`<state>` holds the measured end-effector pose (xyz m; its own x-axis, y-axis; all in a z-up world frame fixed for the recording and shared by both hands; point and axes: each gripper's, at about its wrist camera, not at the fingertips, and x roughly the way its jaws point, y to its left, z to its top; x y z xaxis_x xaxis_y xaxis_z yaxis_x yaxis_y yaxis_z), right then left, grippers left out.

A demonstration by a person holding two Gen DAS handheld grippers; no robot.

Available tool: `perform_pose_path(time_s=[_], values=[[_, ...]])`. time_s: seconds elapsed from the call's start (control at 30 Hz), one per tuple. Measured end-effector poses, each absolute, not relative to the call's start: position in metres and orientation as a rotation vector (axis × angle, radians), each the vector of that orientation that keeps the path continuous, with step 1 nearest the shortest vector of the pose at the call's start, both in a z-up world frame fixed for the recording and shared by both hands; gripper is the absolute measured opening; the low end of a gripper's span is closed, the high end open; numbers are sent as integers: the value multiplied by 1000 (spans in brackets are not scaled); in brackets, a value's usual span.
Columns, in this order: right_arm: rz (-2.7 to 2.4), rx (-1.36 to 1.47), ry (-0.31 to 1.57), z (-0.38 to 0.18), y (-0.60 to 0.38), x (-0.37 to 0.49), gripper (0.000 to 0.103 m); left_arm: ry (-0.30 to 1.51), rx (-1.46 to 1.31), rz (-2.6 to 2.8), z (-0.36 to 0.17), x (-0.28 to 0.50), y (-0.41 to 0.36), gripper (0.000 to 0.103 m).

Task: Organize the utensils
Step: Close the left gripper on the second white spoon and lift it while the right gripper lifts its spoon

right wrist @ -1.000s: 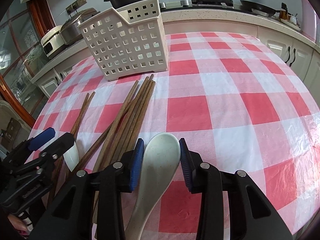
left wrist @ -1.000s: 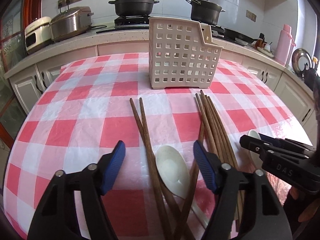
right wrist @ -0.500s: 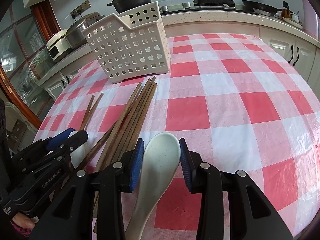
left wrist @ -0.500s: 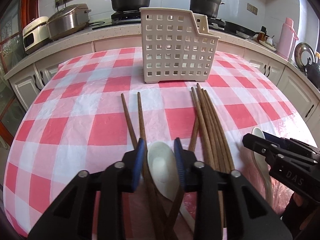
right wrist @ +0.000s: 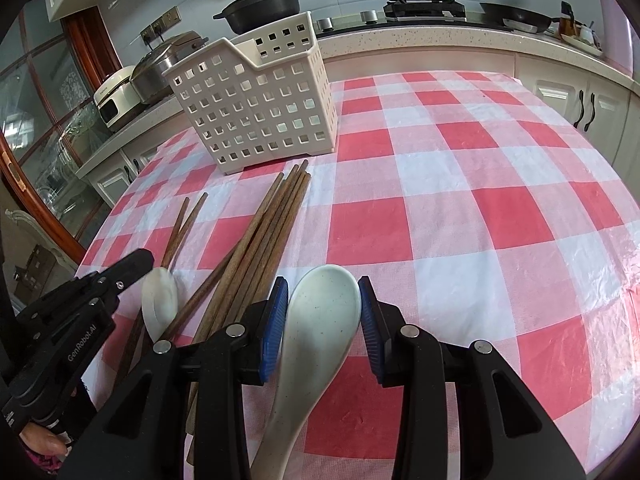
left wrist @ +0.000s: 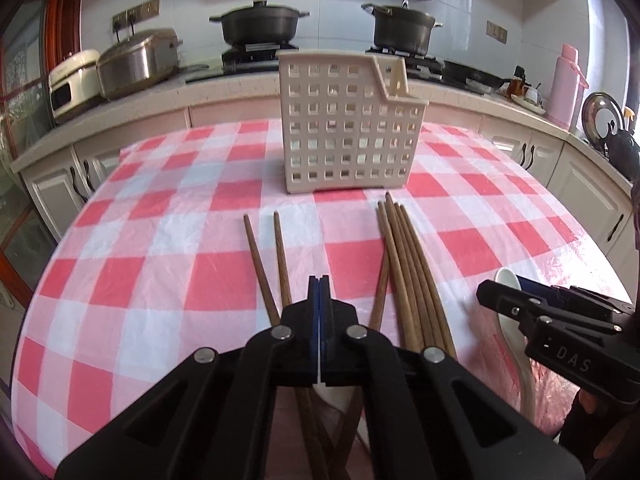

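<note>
My left gripper [left wrist: 319, 300] is shut, its blue pads pressed flat together above a white spoon [left wrist: 334, 398] that lies across two crossed brown chopsticks [left wrist: 276, 264]. That spoon [right wrist: 159, 300] pokes out beside the left gripper [right wrist: 136, 266]; whether any edge of it is pinched I cannot tell. My right gripper [right wrist: 323, 320] is shut on a second white spoon [right wrist: 324, 308], a pad on each side of its bowl. In the left wrist view the right gripper [left wrist: 505, 287] sits low right with that second spoon [left wrist: 505, 276]. A bundle of several chopsticks [right wrist: 268, 232] lies between the two grippers.
A cream perforated utensil basket [left wrist: 348, 128] stands upright at the far middle of the red-checked tablecloth [right wrist: 460, 208], just beyond the chopstick tips. Behind it runs a kitchen counter [left wrist: 132, 100] with pots, rice cookers and a pink flask [left wrist: 568, 84]. A person's fingers [right wrist: 44, 438] hold the left gripper.
The left jaws went from wide open on either side of the spoon to fully shut, and the spoon now lies under them. The right gripper kept its hold on its spoon.
</note>
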<state>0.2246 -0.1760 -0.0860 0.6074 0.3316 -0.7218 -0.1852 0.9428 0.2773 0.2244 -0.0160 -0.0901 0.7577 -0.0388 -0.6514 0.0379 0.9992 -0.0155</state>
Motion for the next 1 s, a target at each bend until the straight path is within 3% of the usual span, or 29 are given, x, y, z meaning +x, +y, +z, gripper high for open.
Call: perform_pose_path(time_s=[0.1,0.13,0.17,0.23,0.33,0.4,0.57,0.8,0.87,1.0], values=[[302,182,867,-85,-175,224,35,745,-25,-77,-90,226,-14,1],[301,182,866,-84,-175,224,35,772,-72,-91,-91,227,-9,7],[300,183,865,-84,-175,224,35,785,-92,-97,-92,227,-5,21],[297,182,866,-84,-175,223,35,765,-78,-64,-91,225,-2,32],[296,179,868,-84,-174,224,35,769,-77,-59,-92,226,2,32],[298,179,868,-83,-173,224,35,775,-74,-64,-93,225,3,25],[298,177,871,-84,-171,224,35,771,-28,-71,-94,218,0,20],[291,179,873,-84,-172,223,35,836,-8,-71,-113,225,-4,20],[287,177,875,-85,-172,224,35,836,-28,-83,-113,226,-3,7],[286,177,874,-85,-172,224,35,802,-9,-82,-108,222,-7,3]])
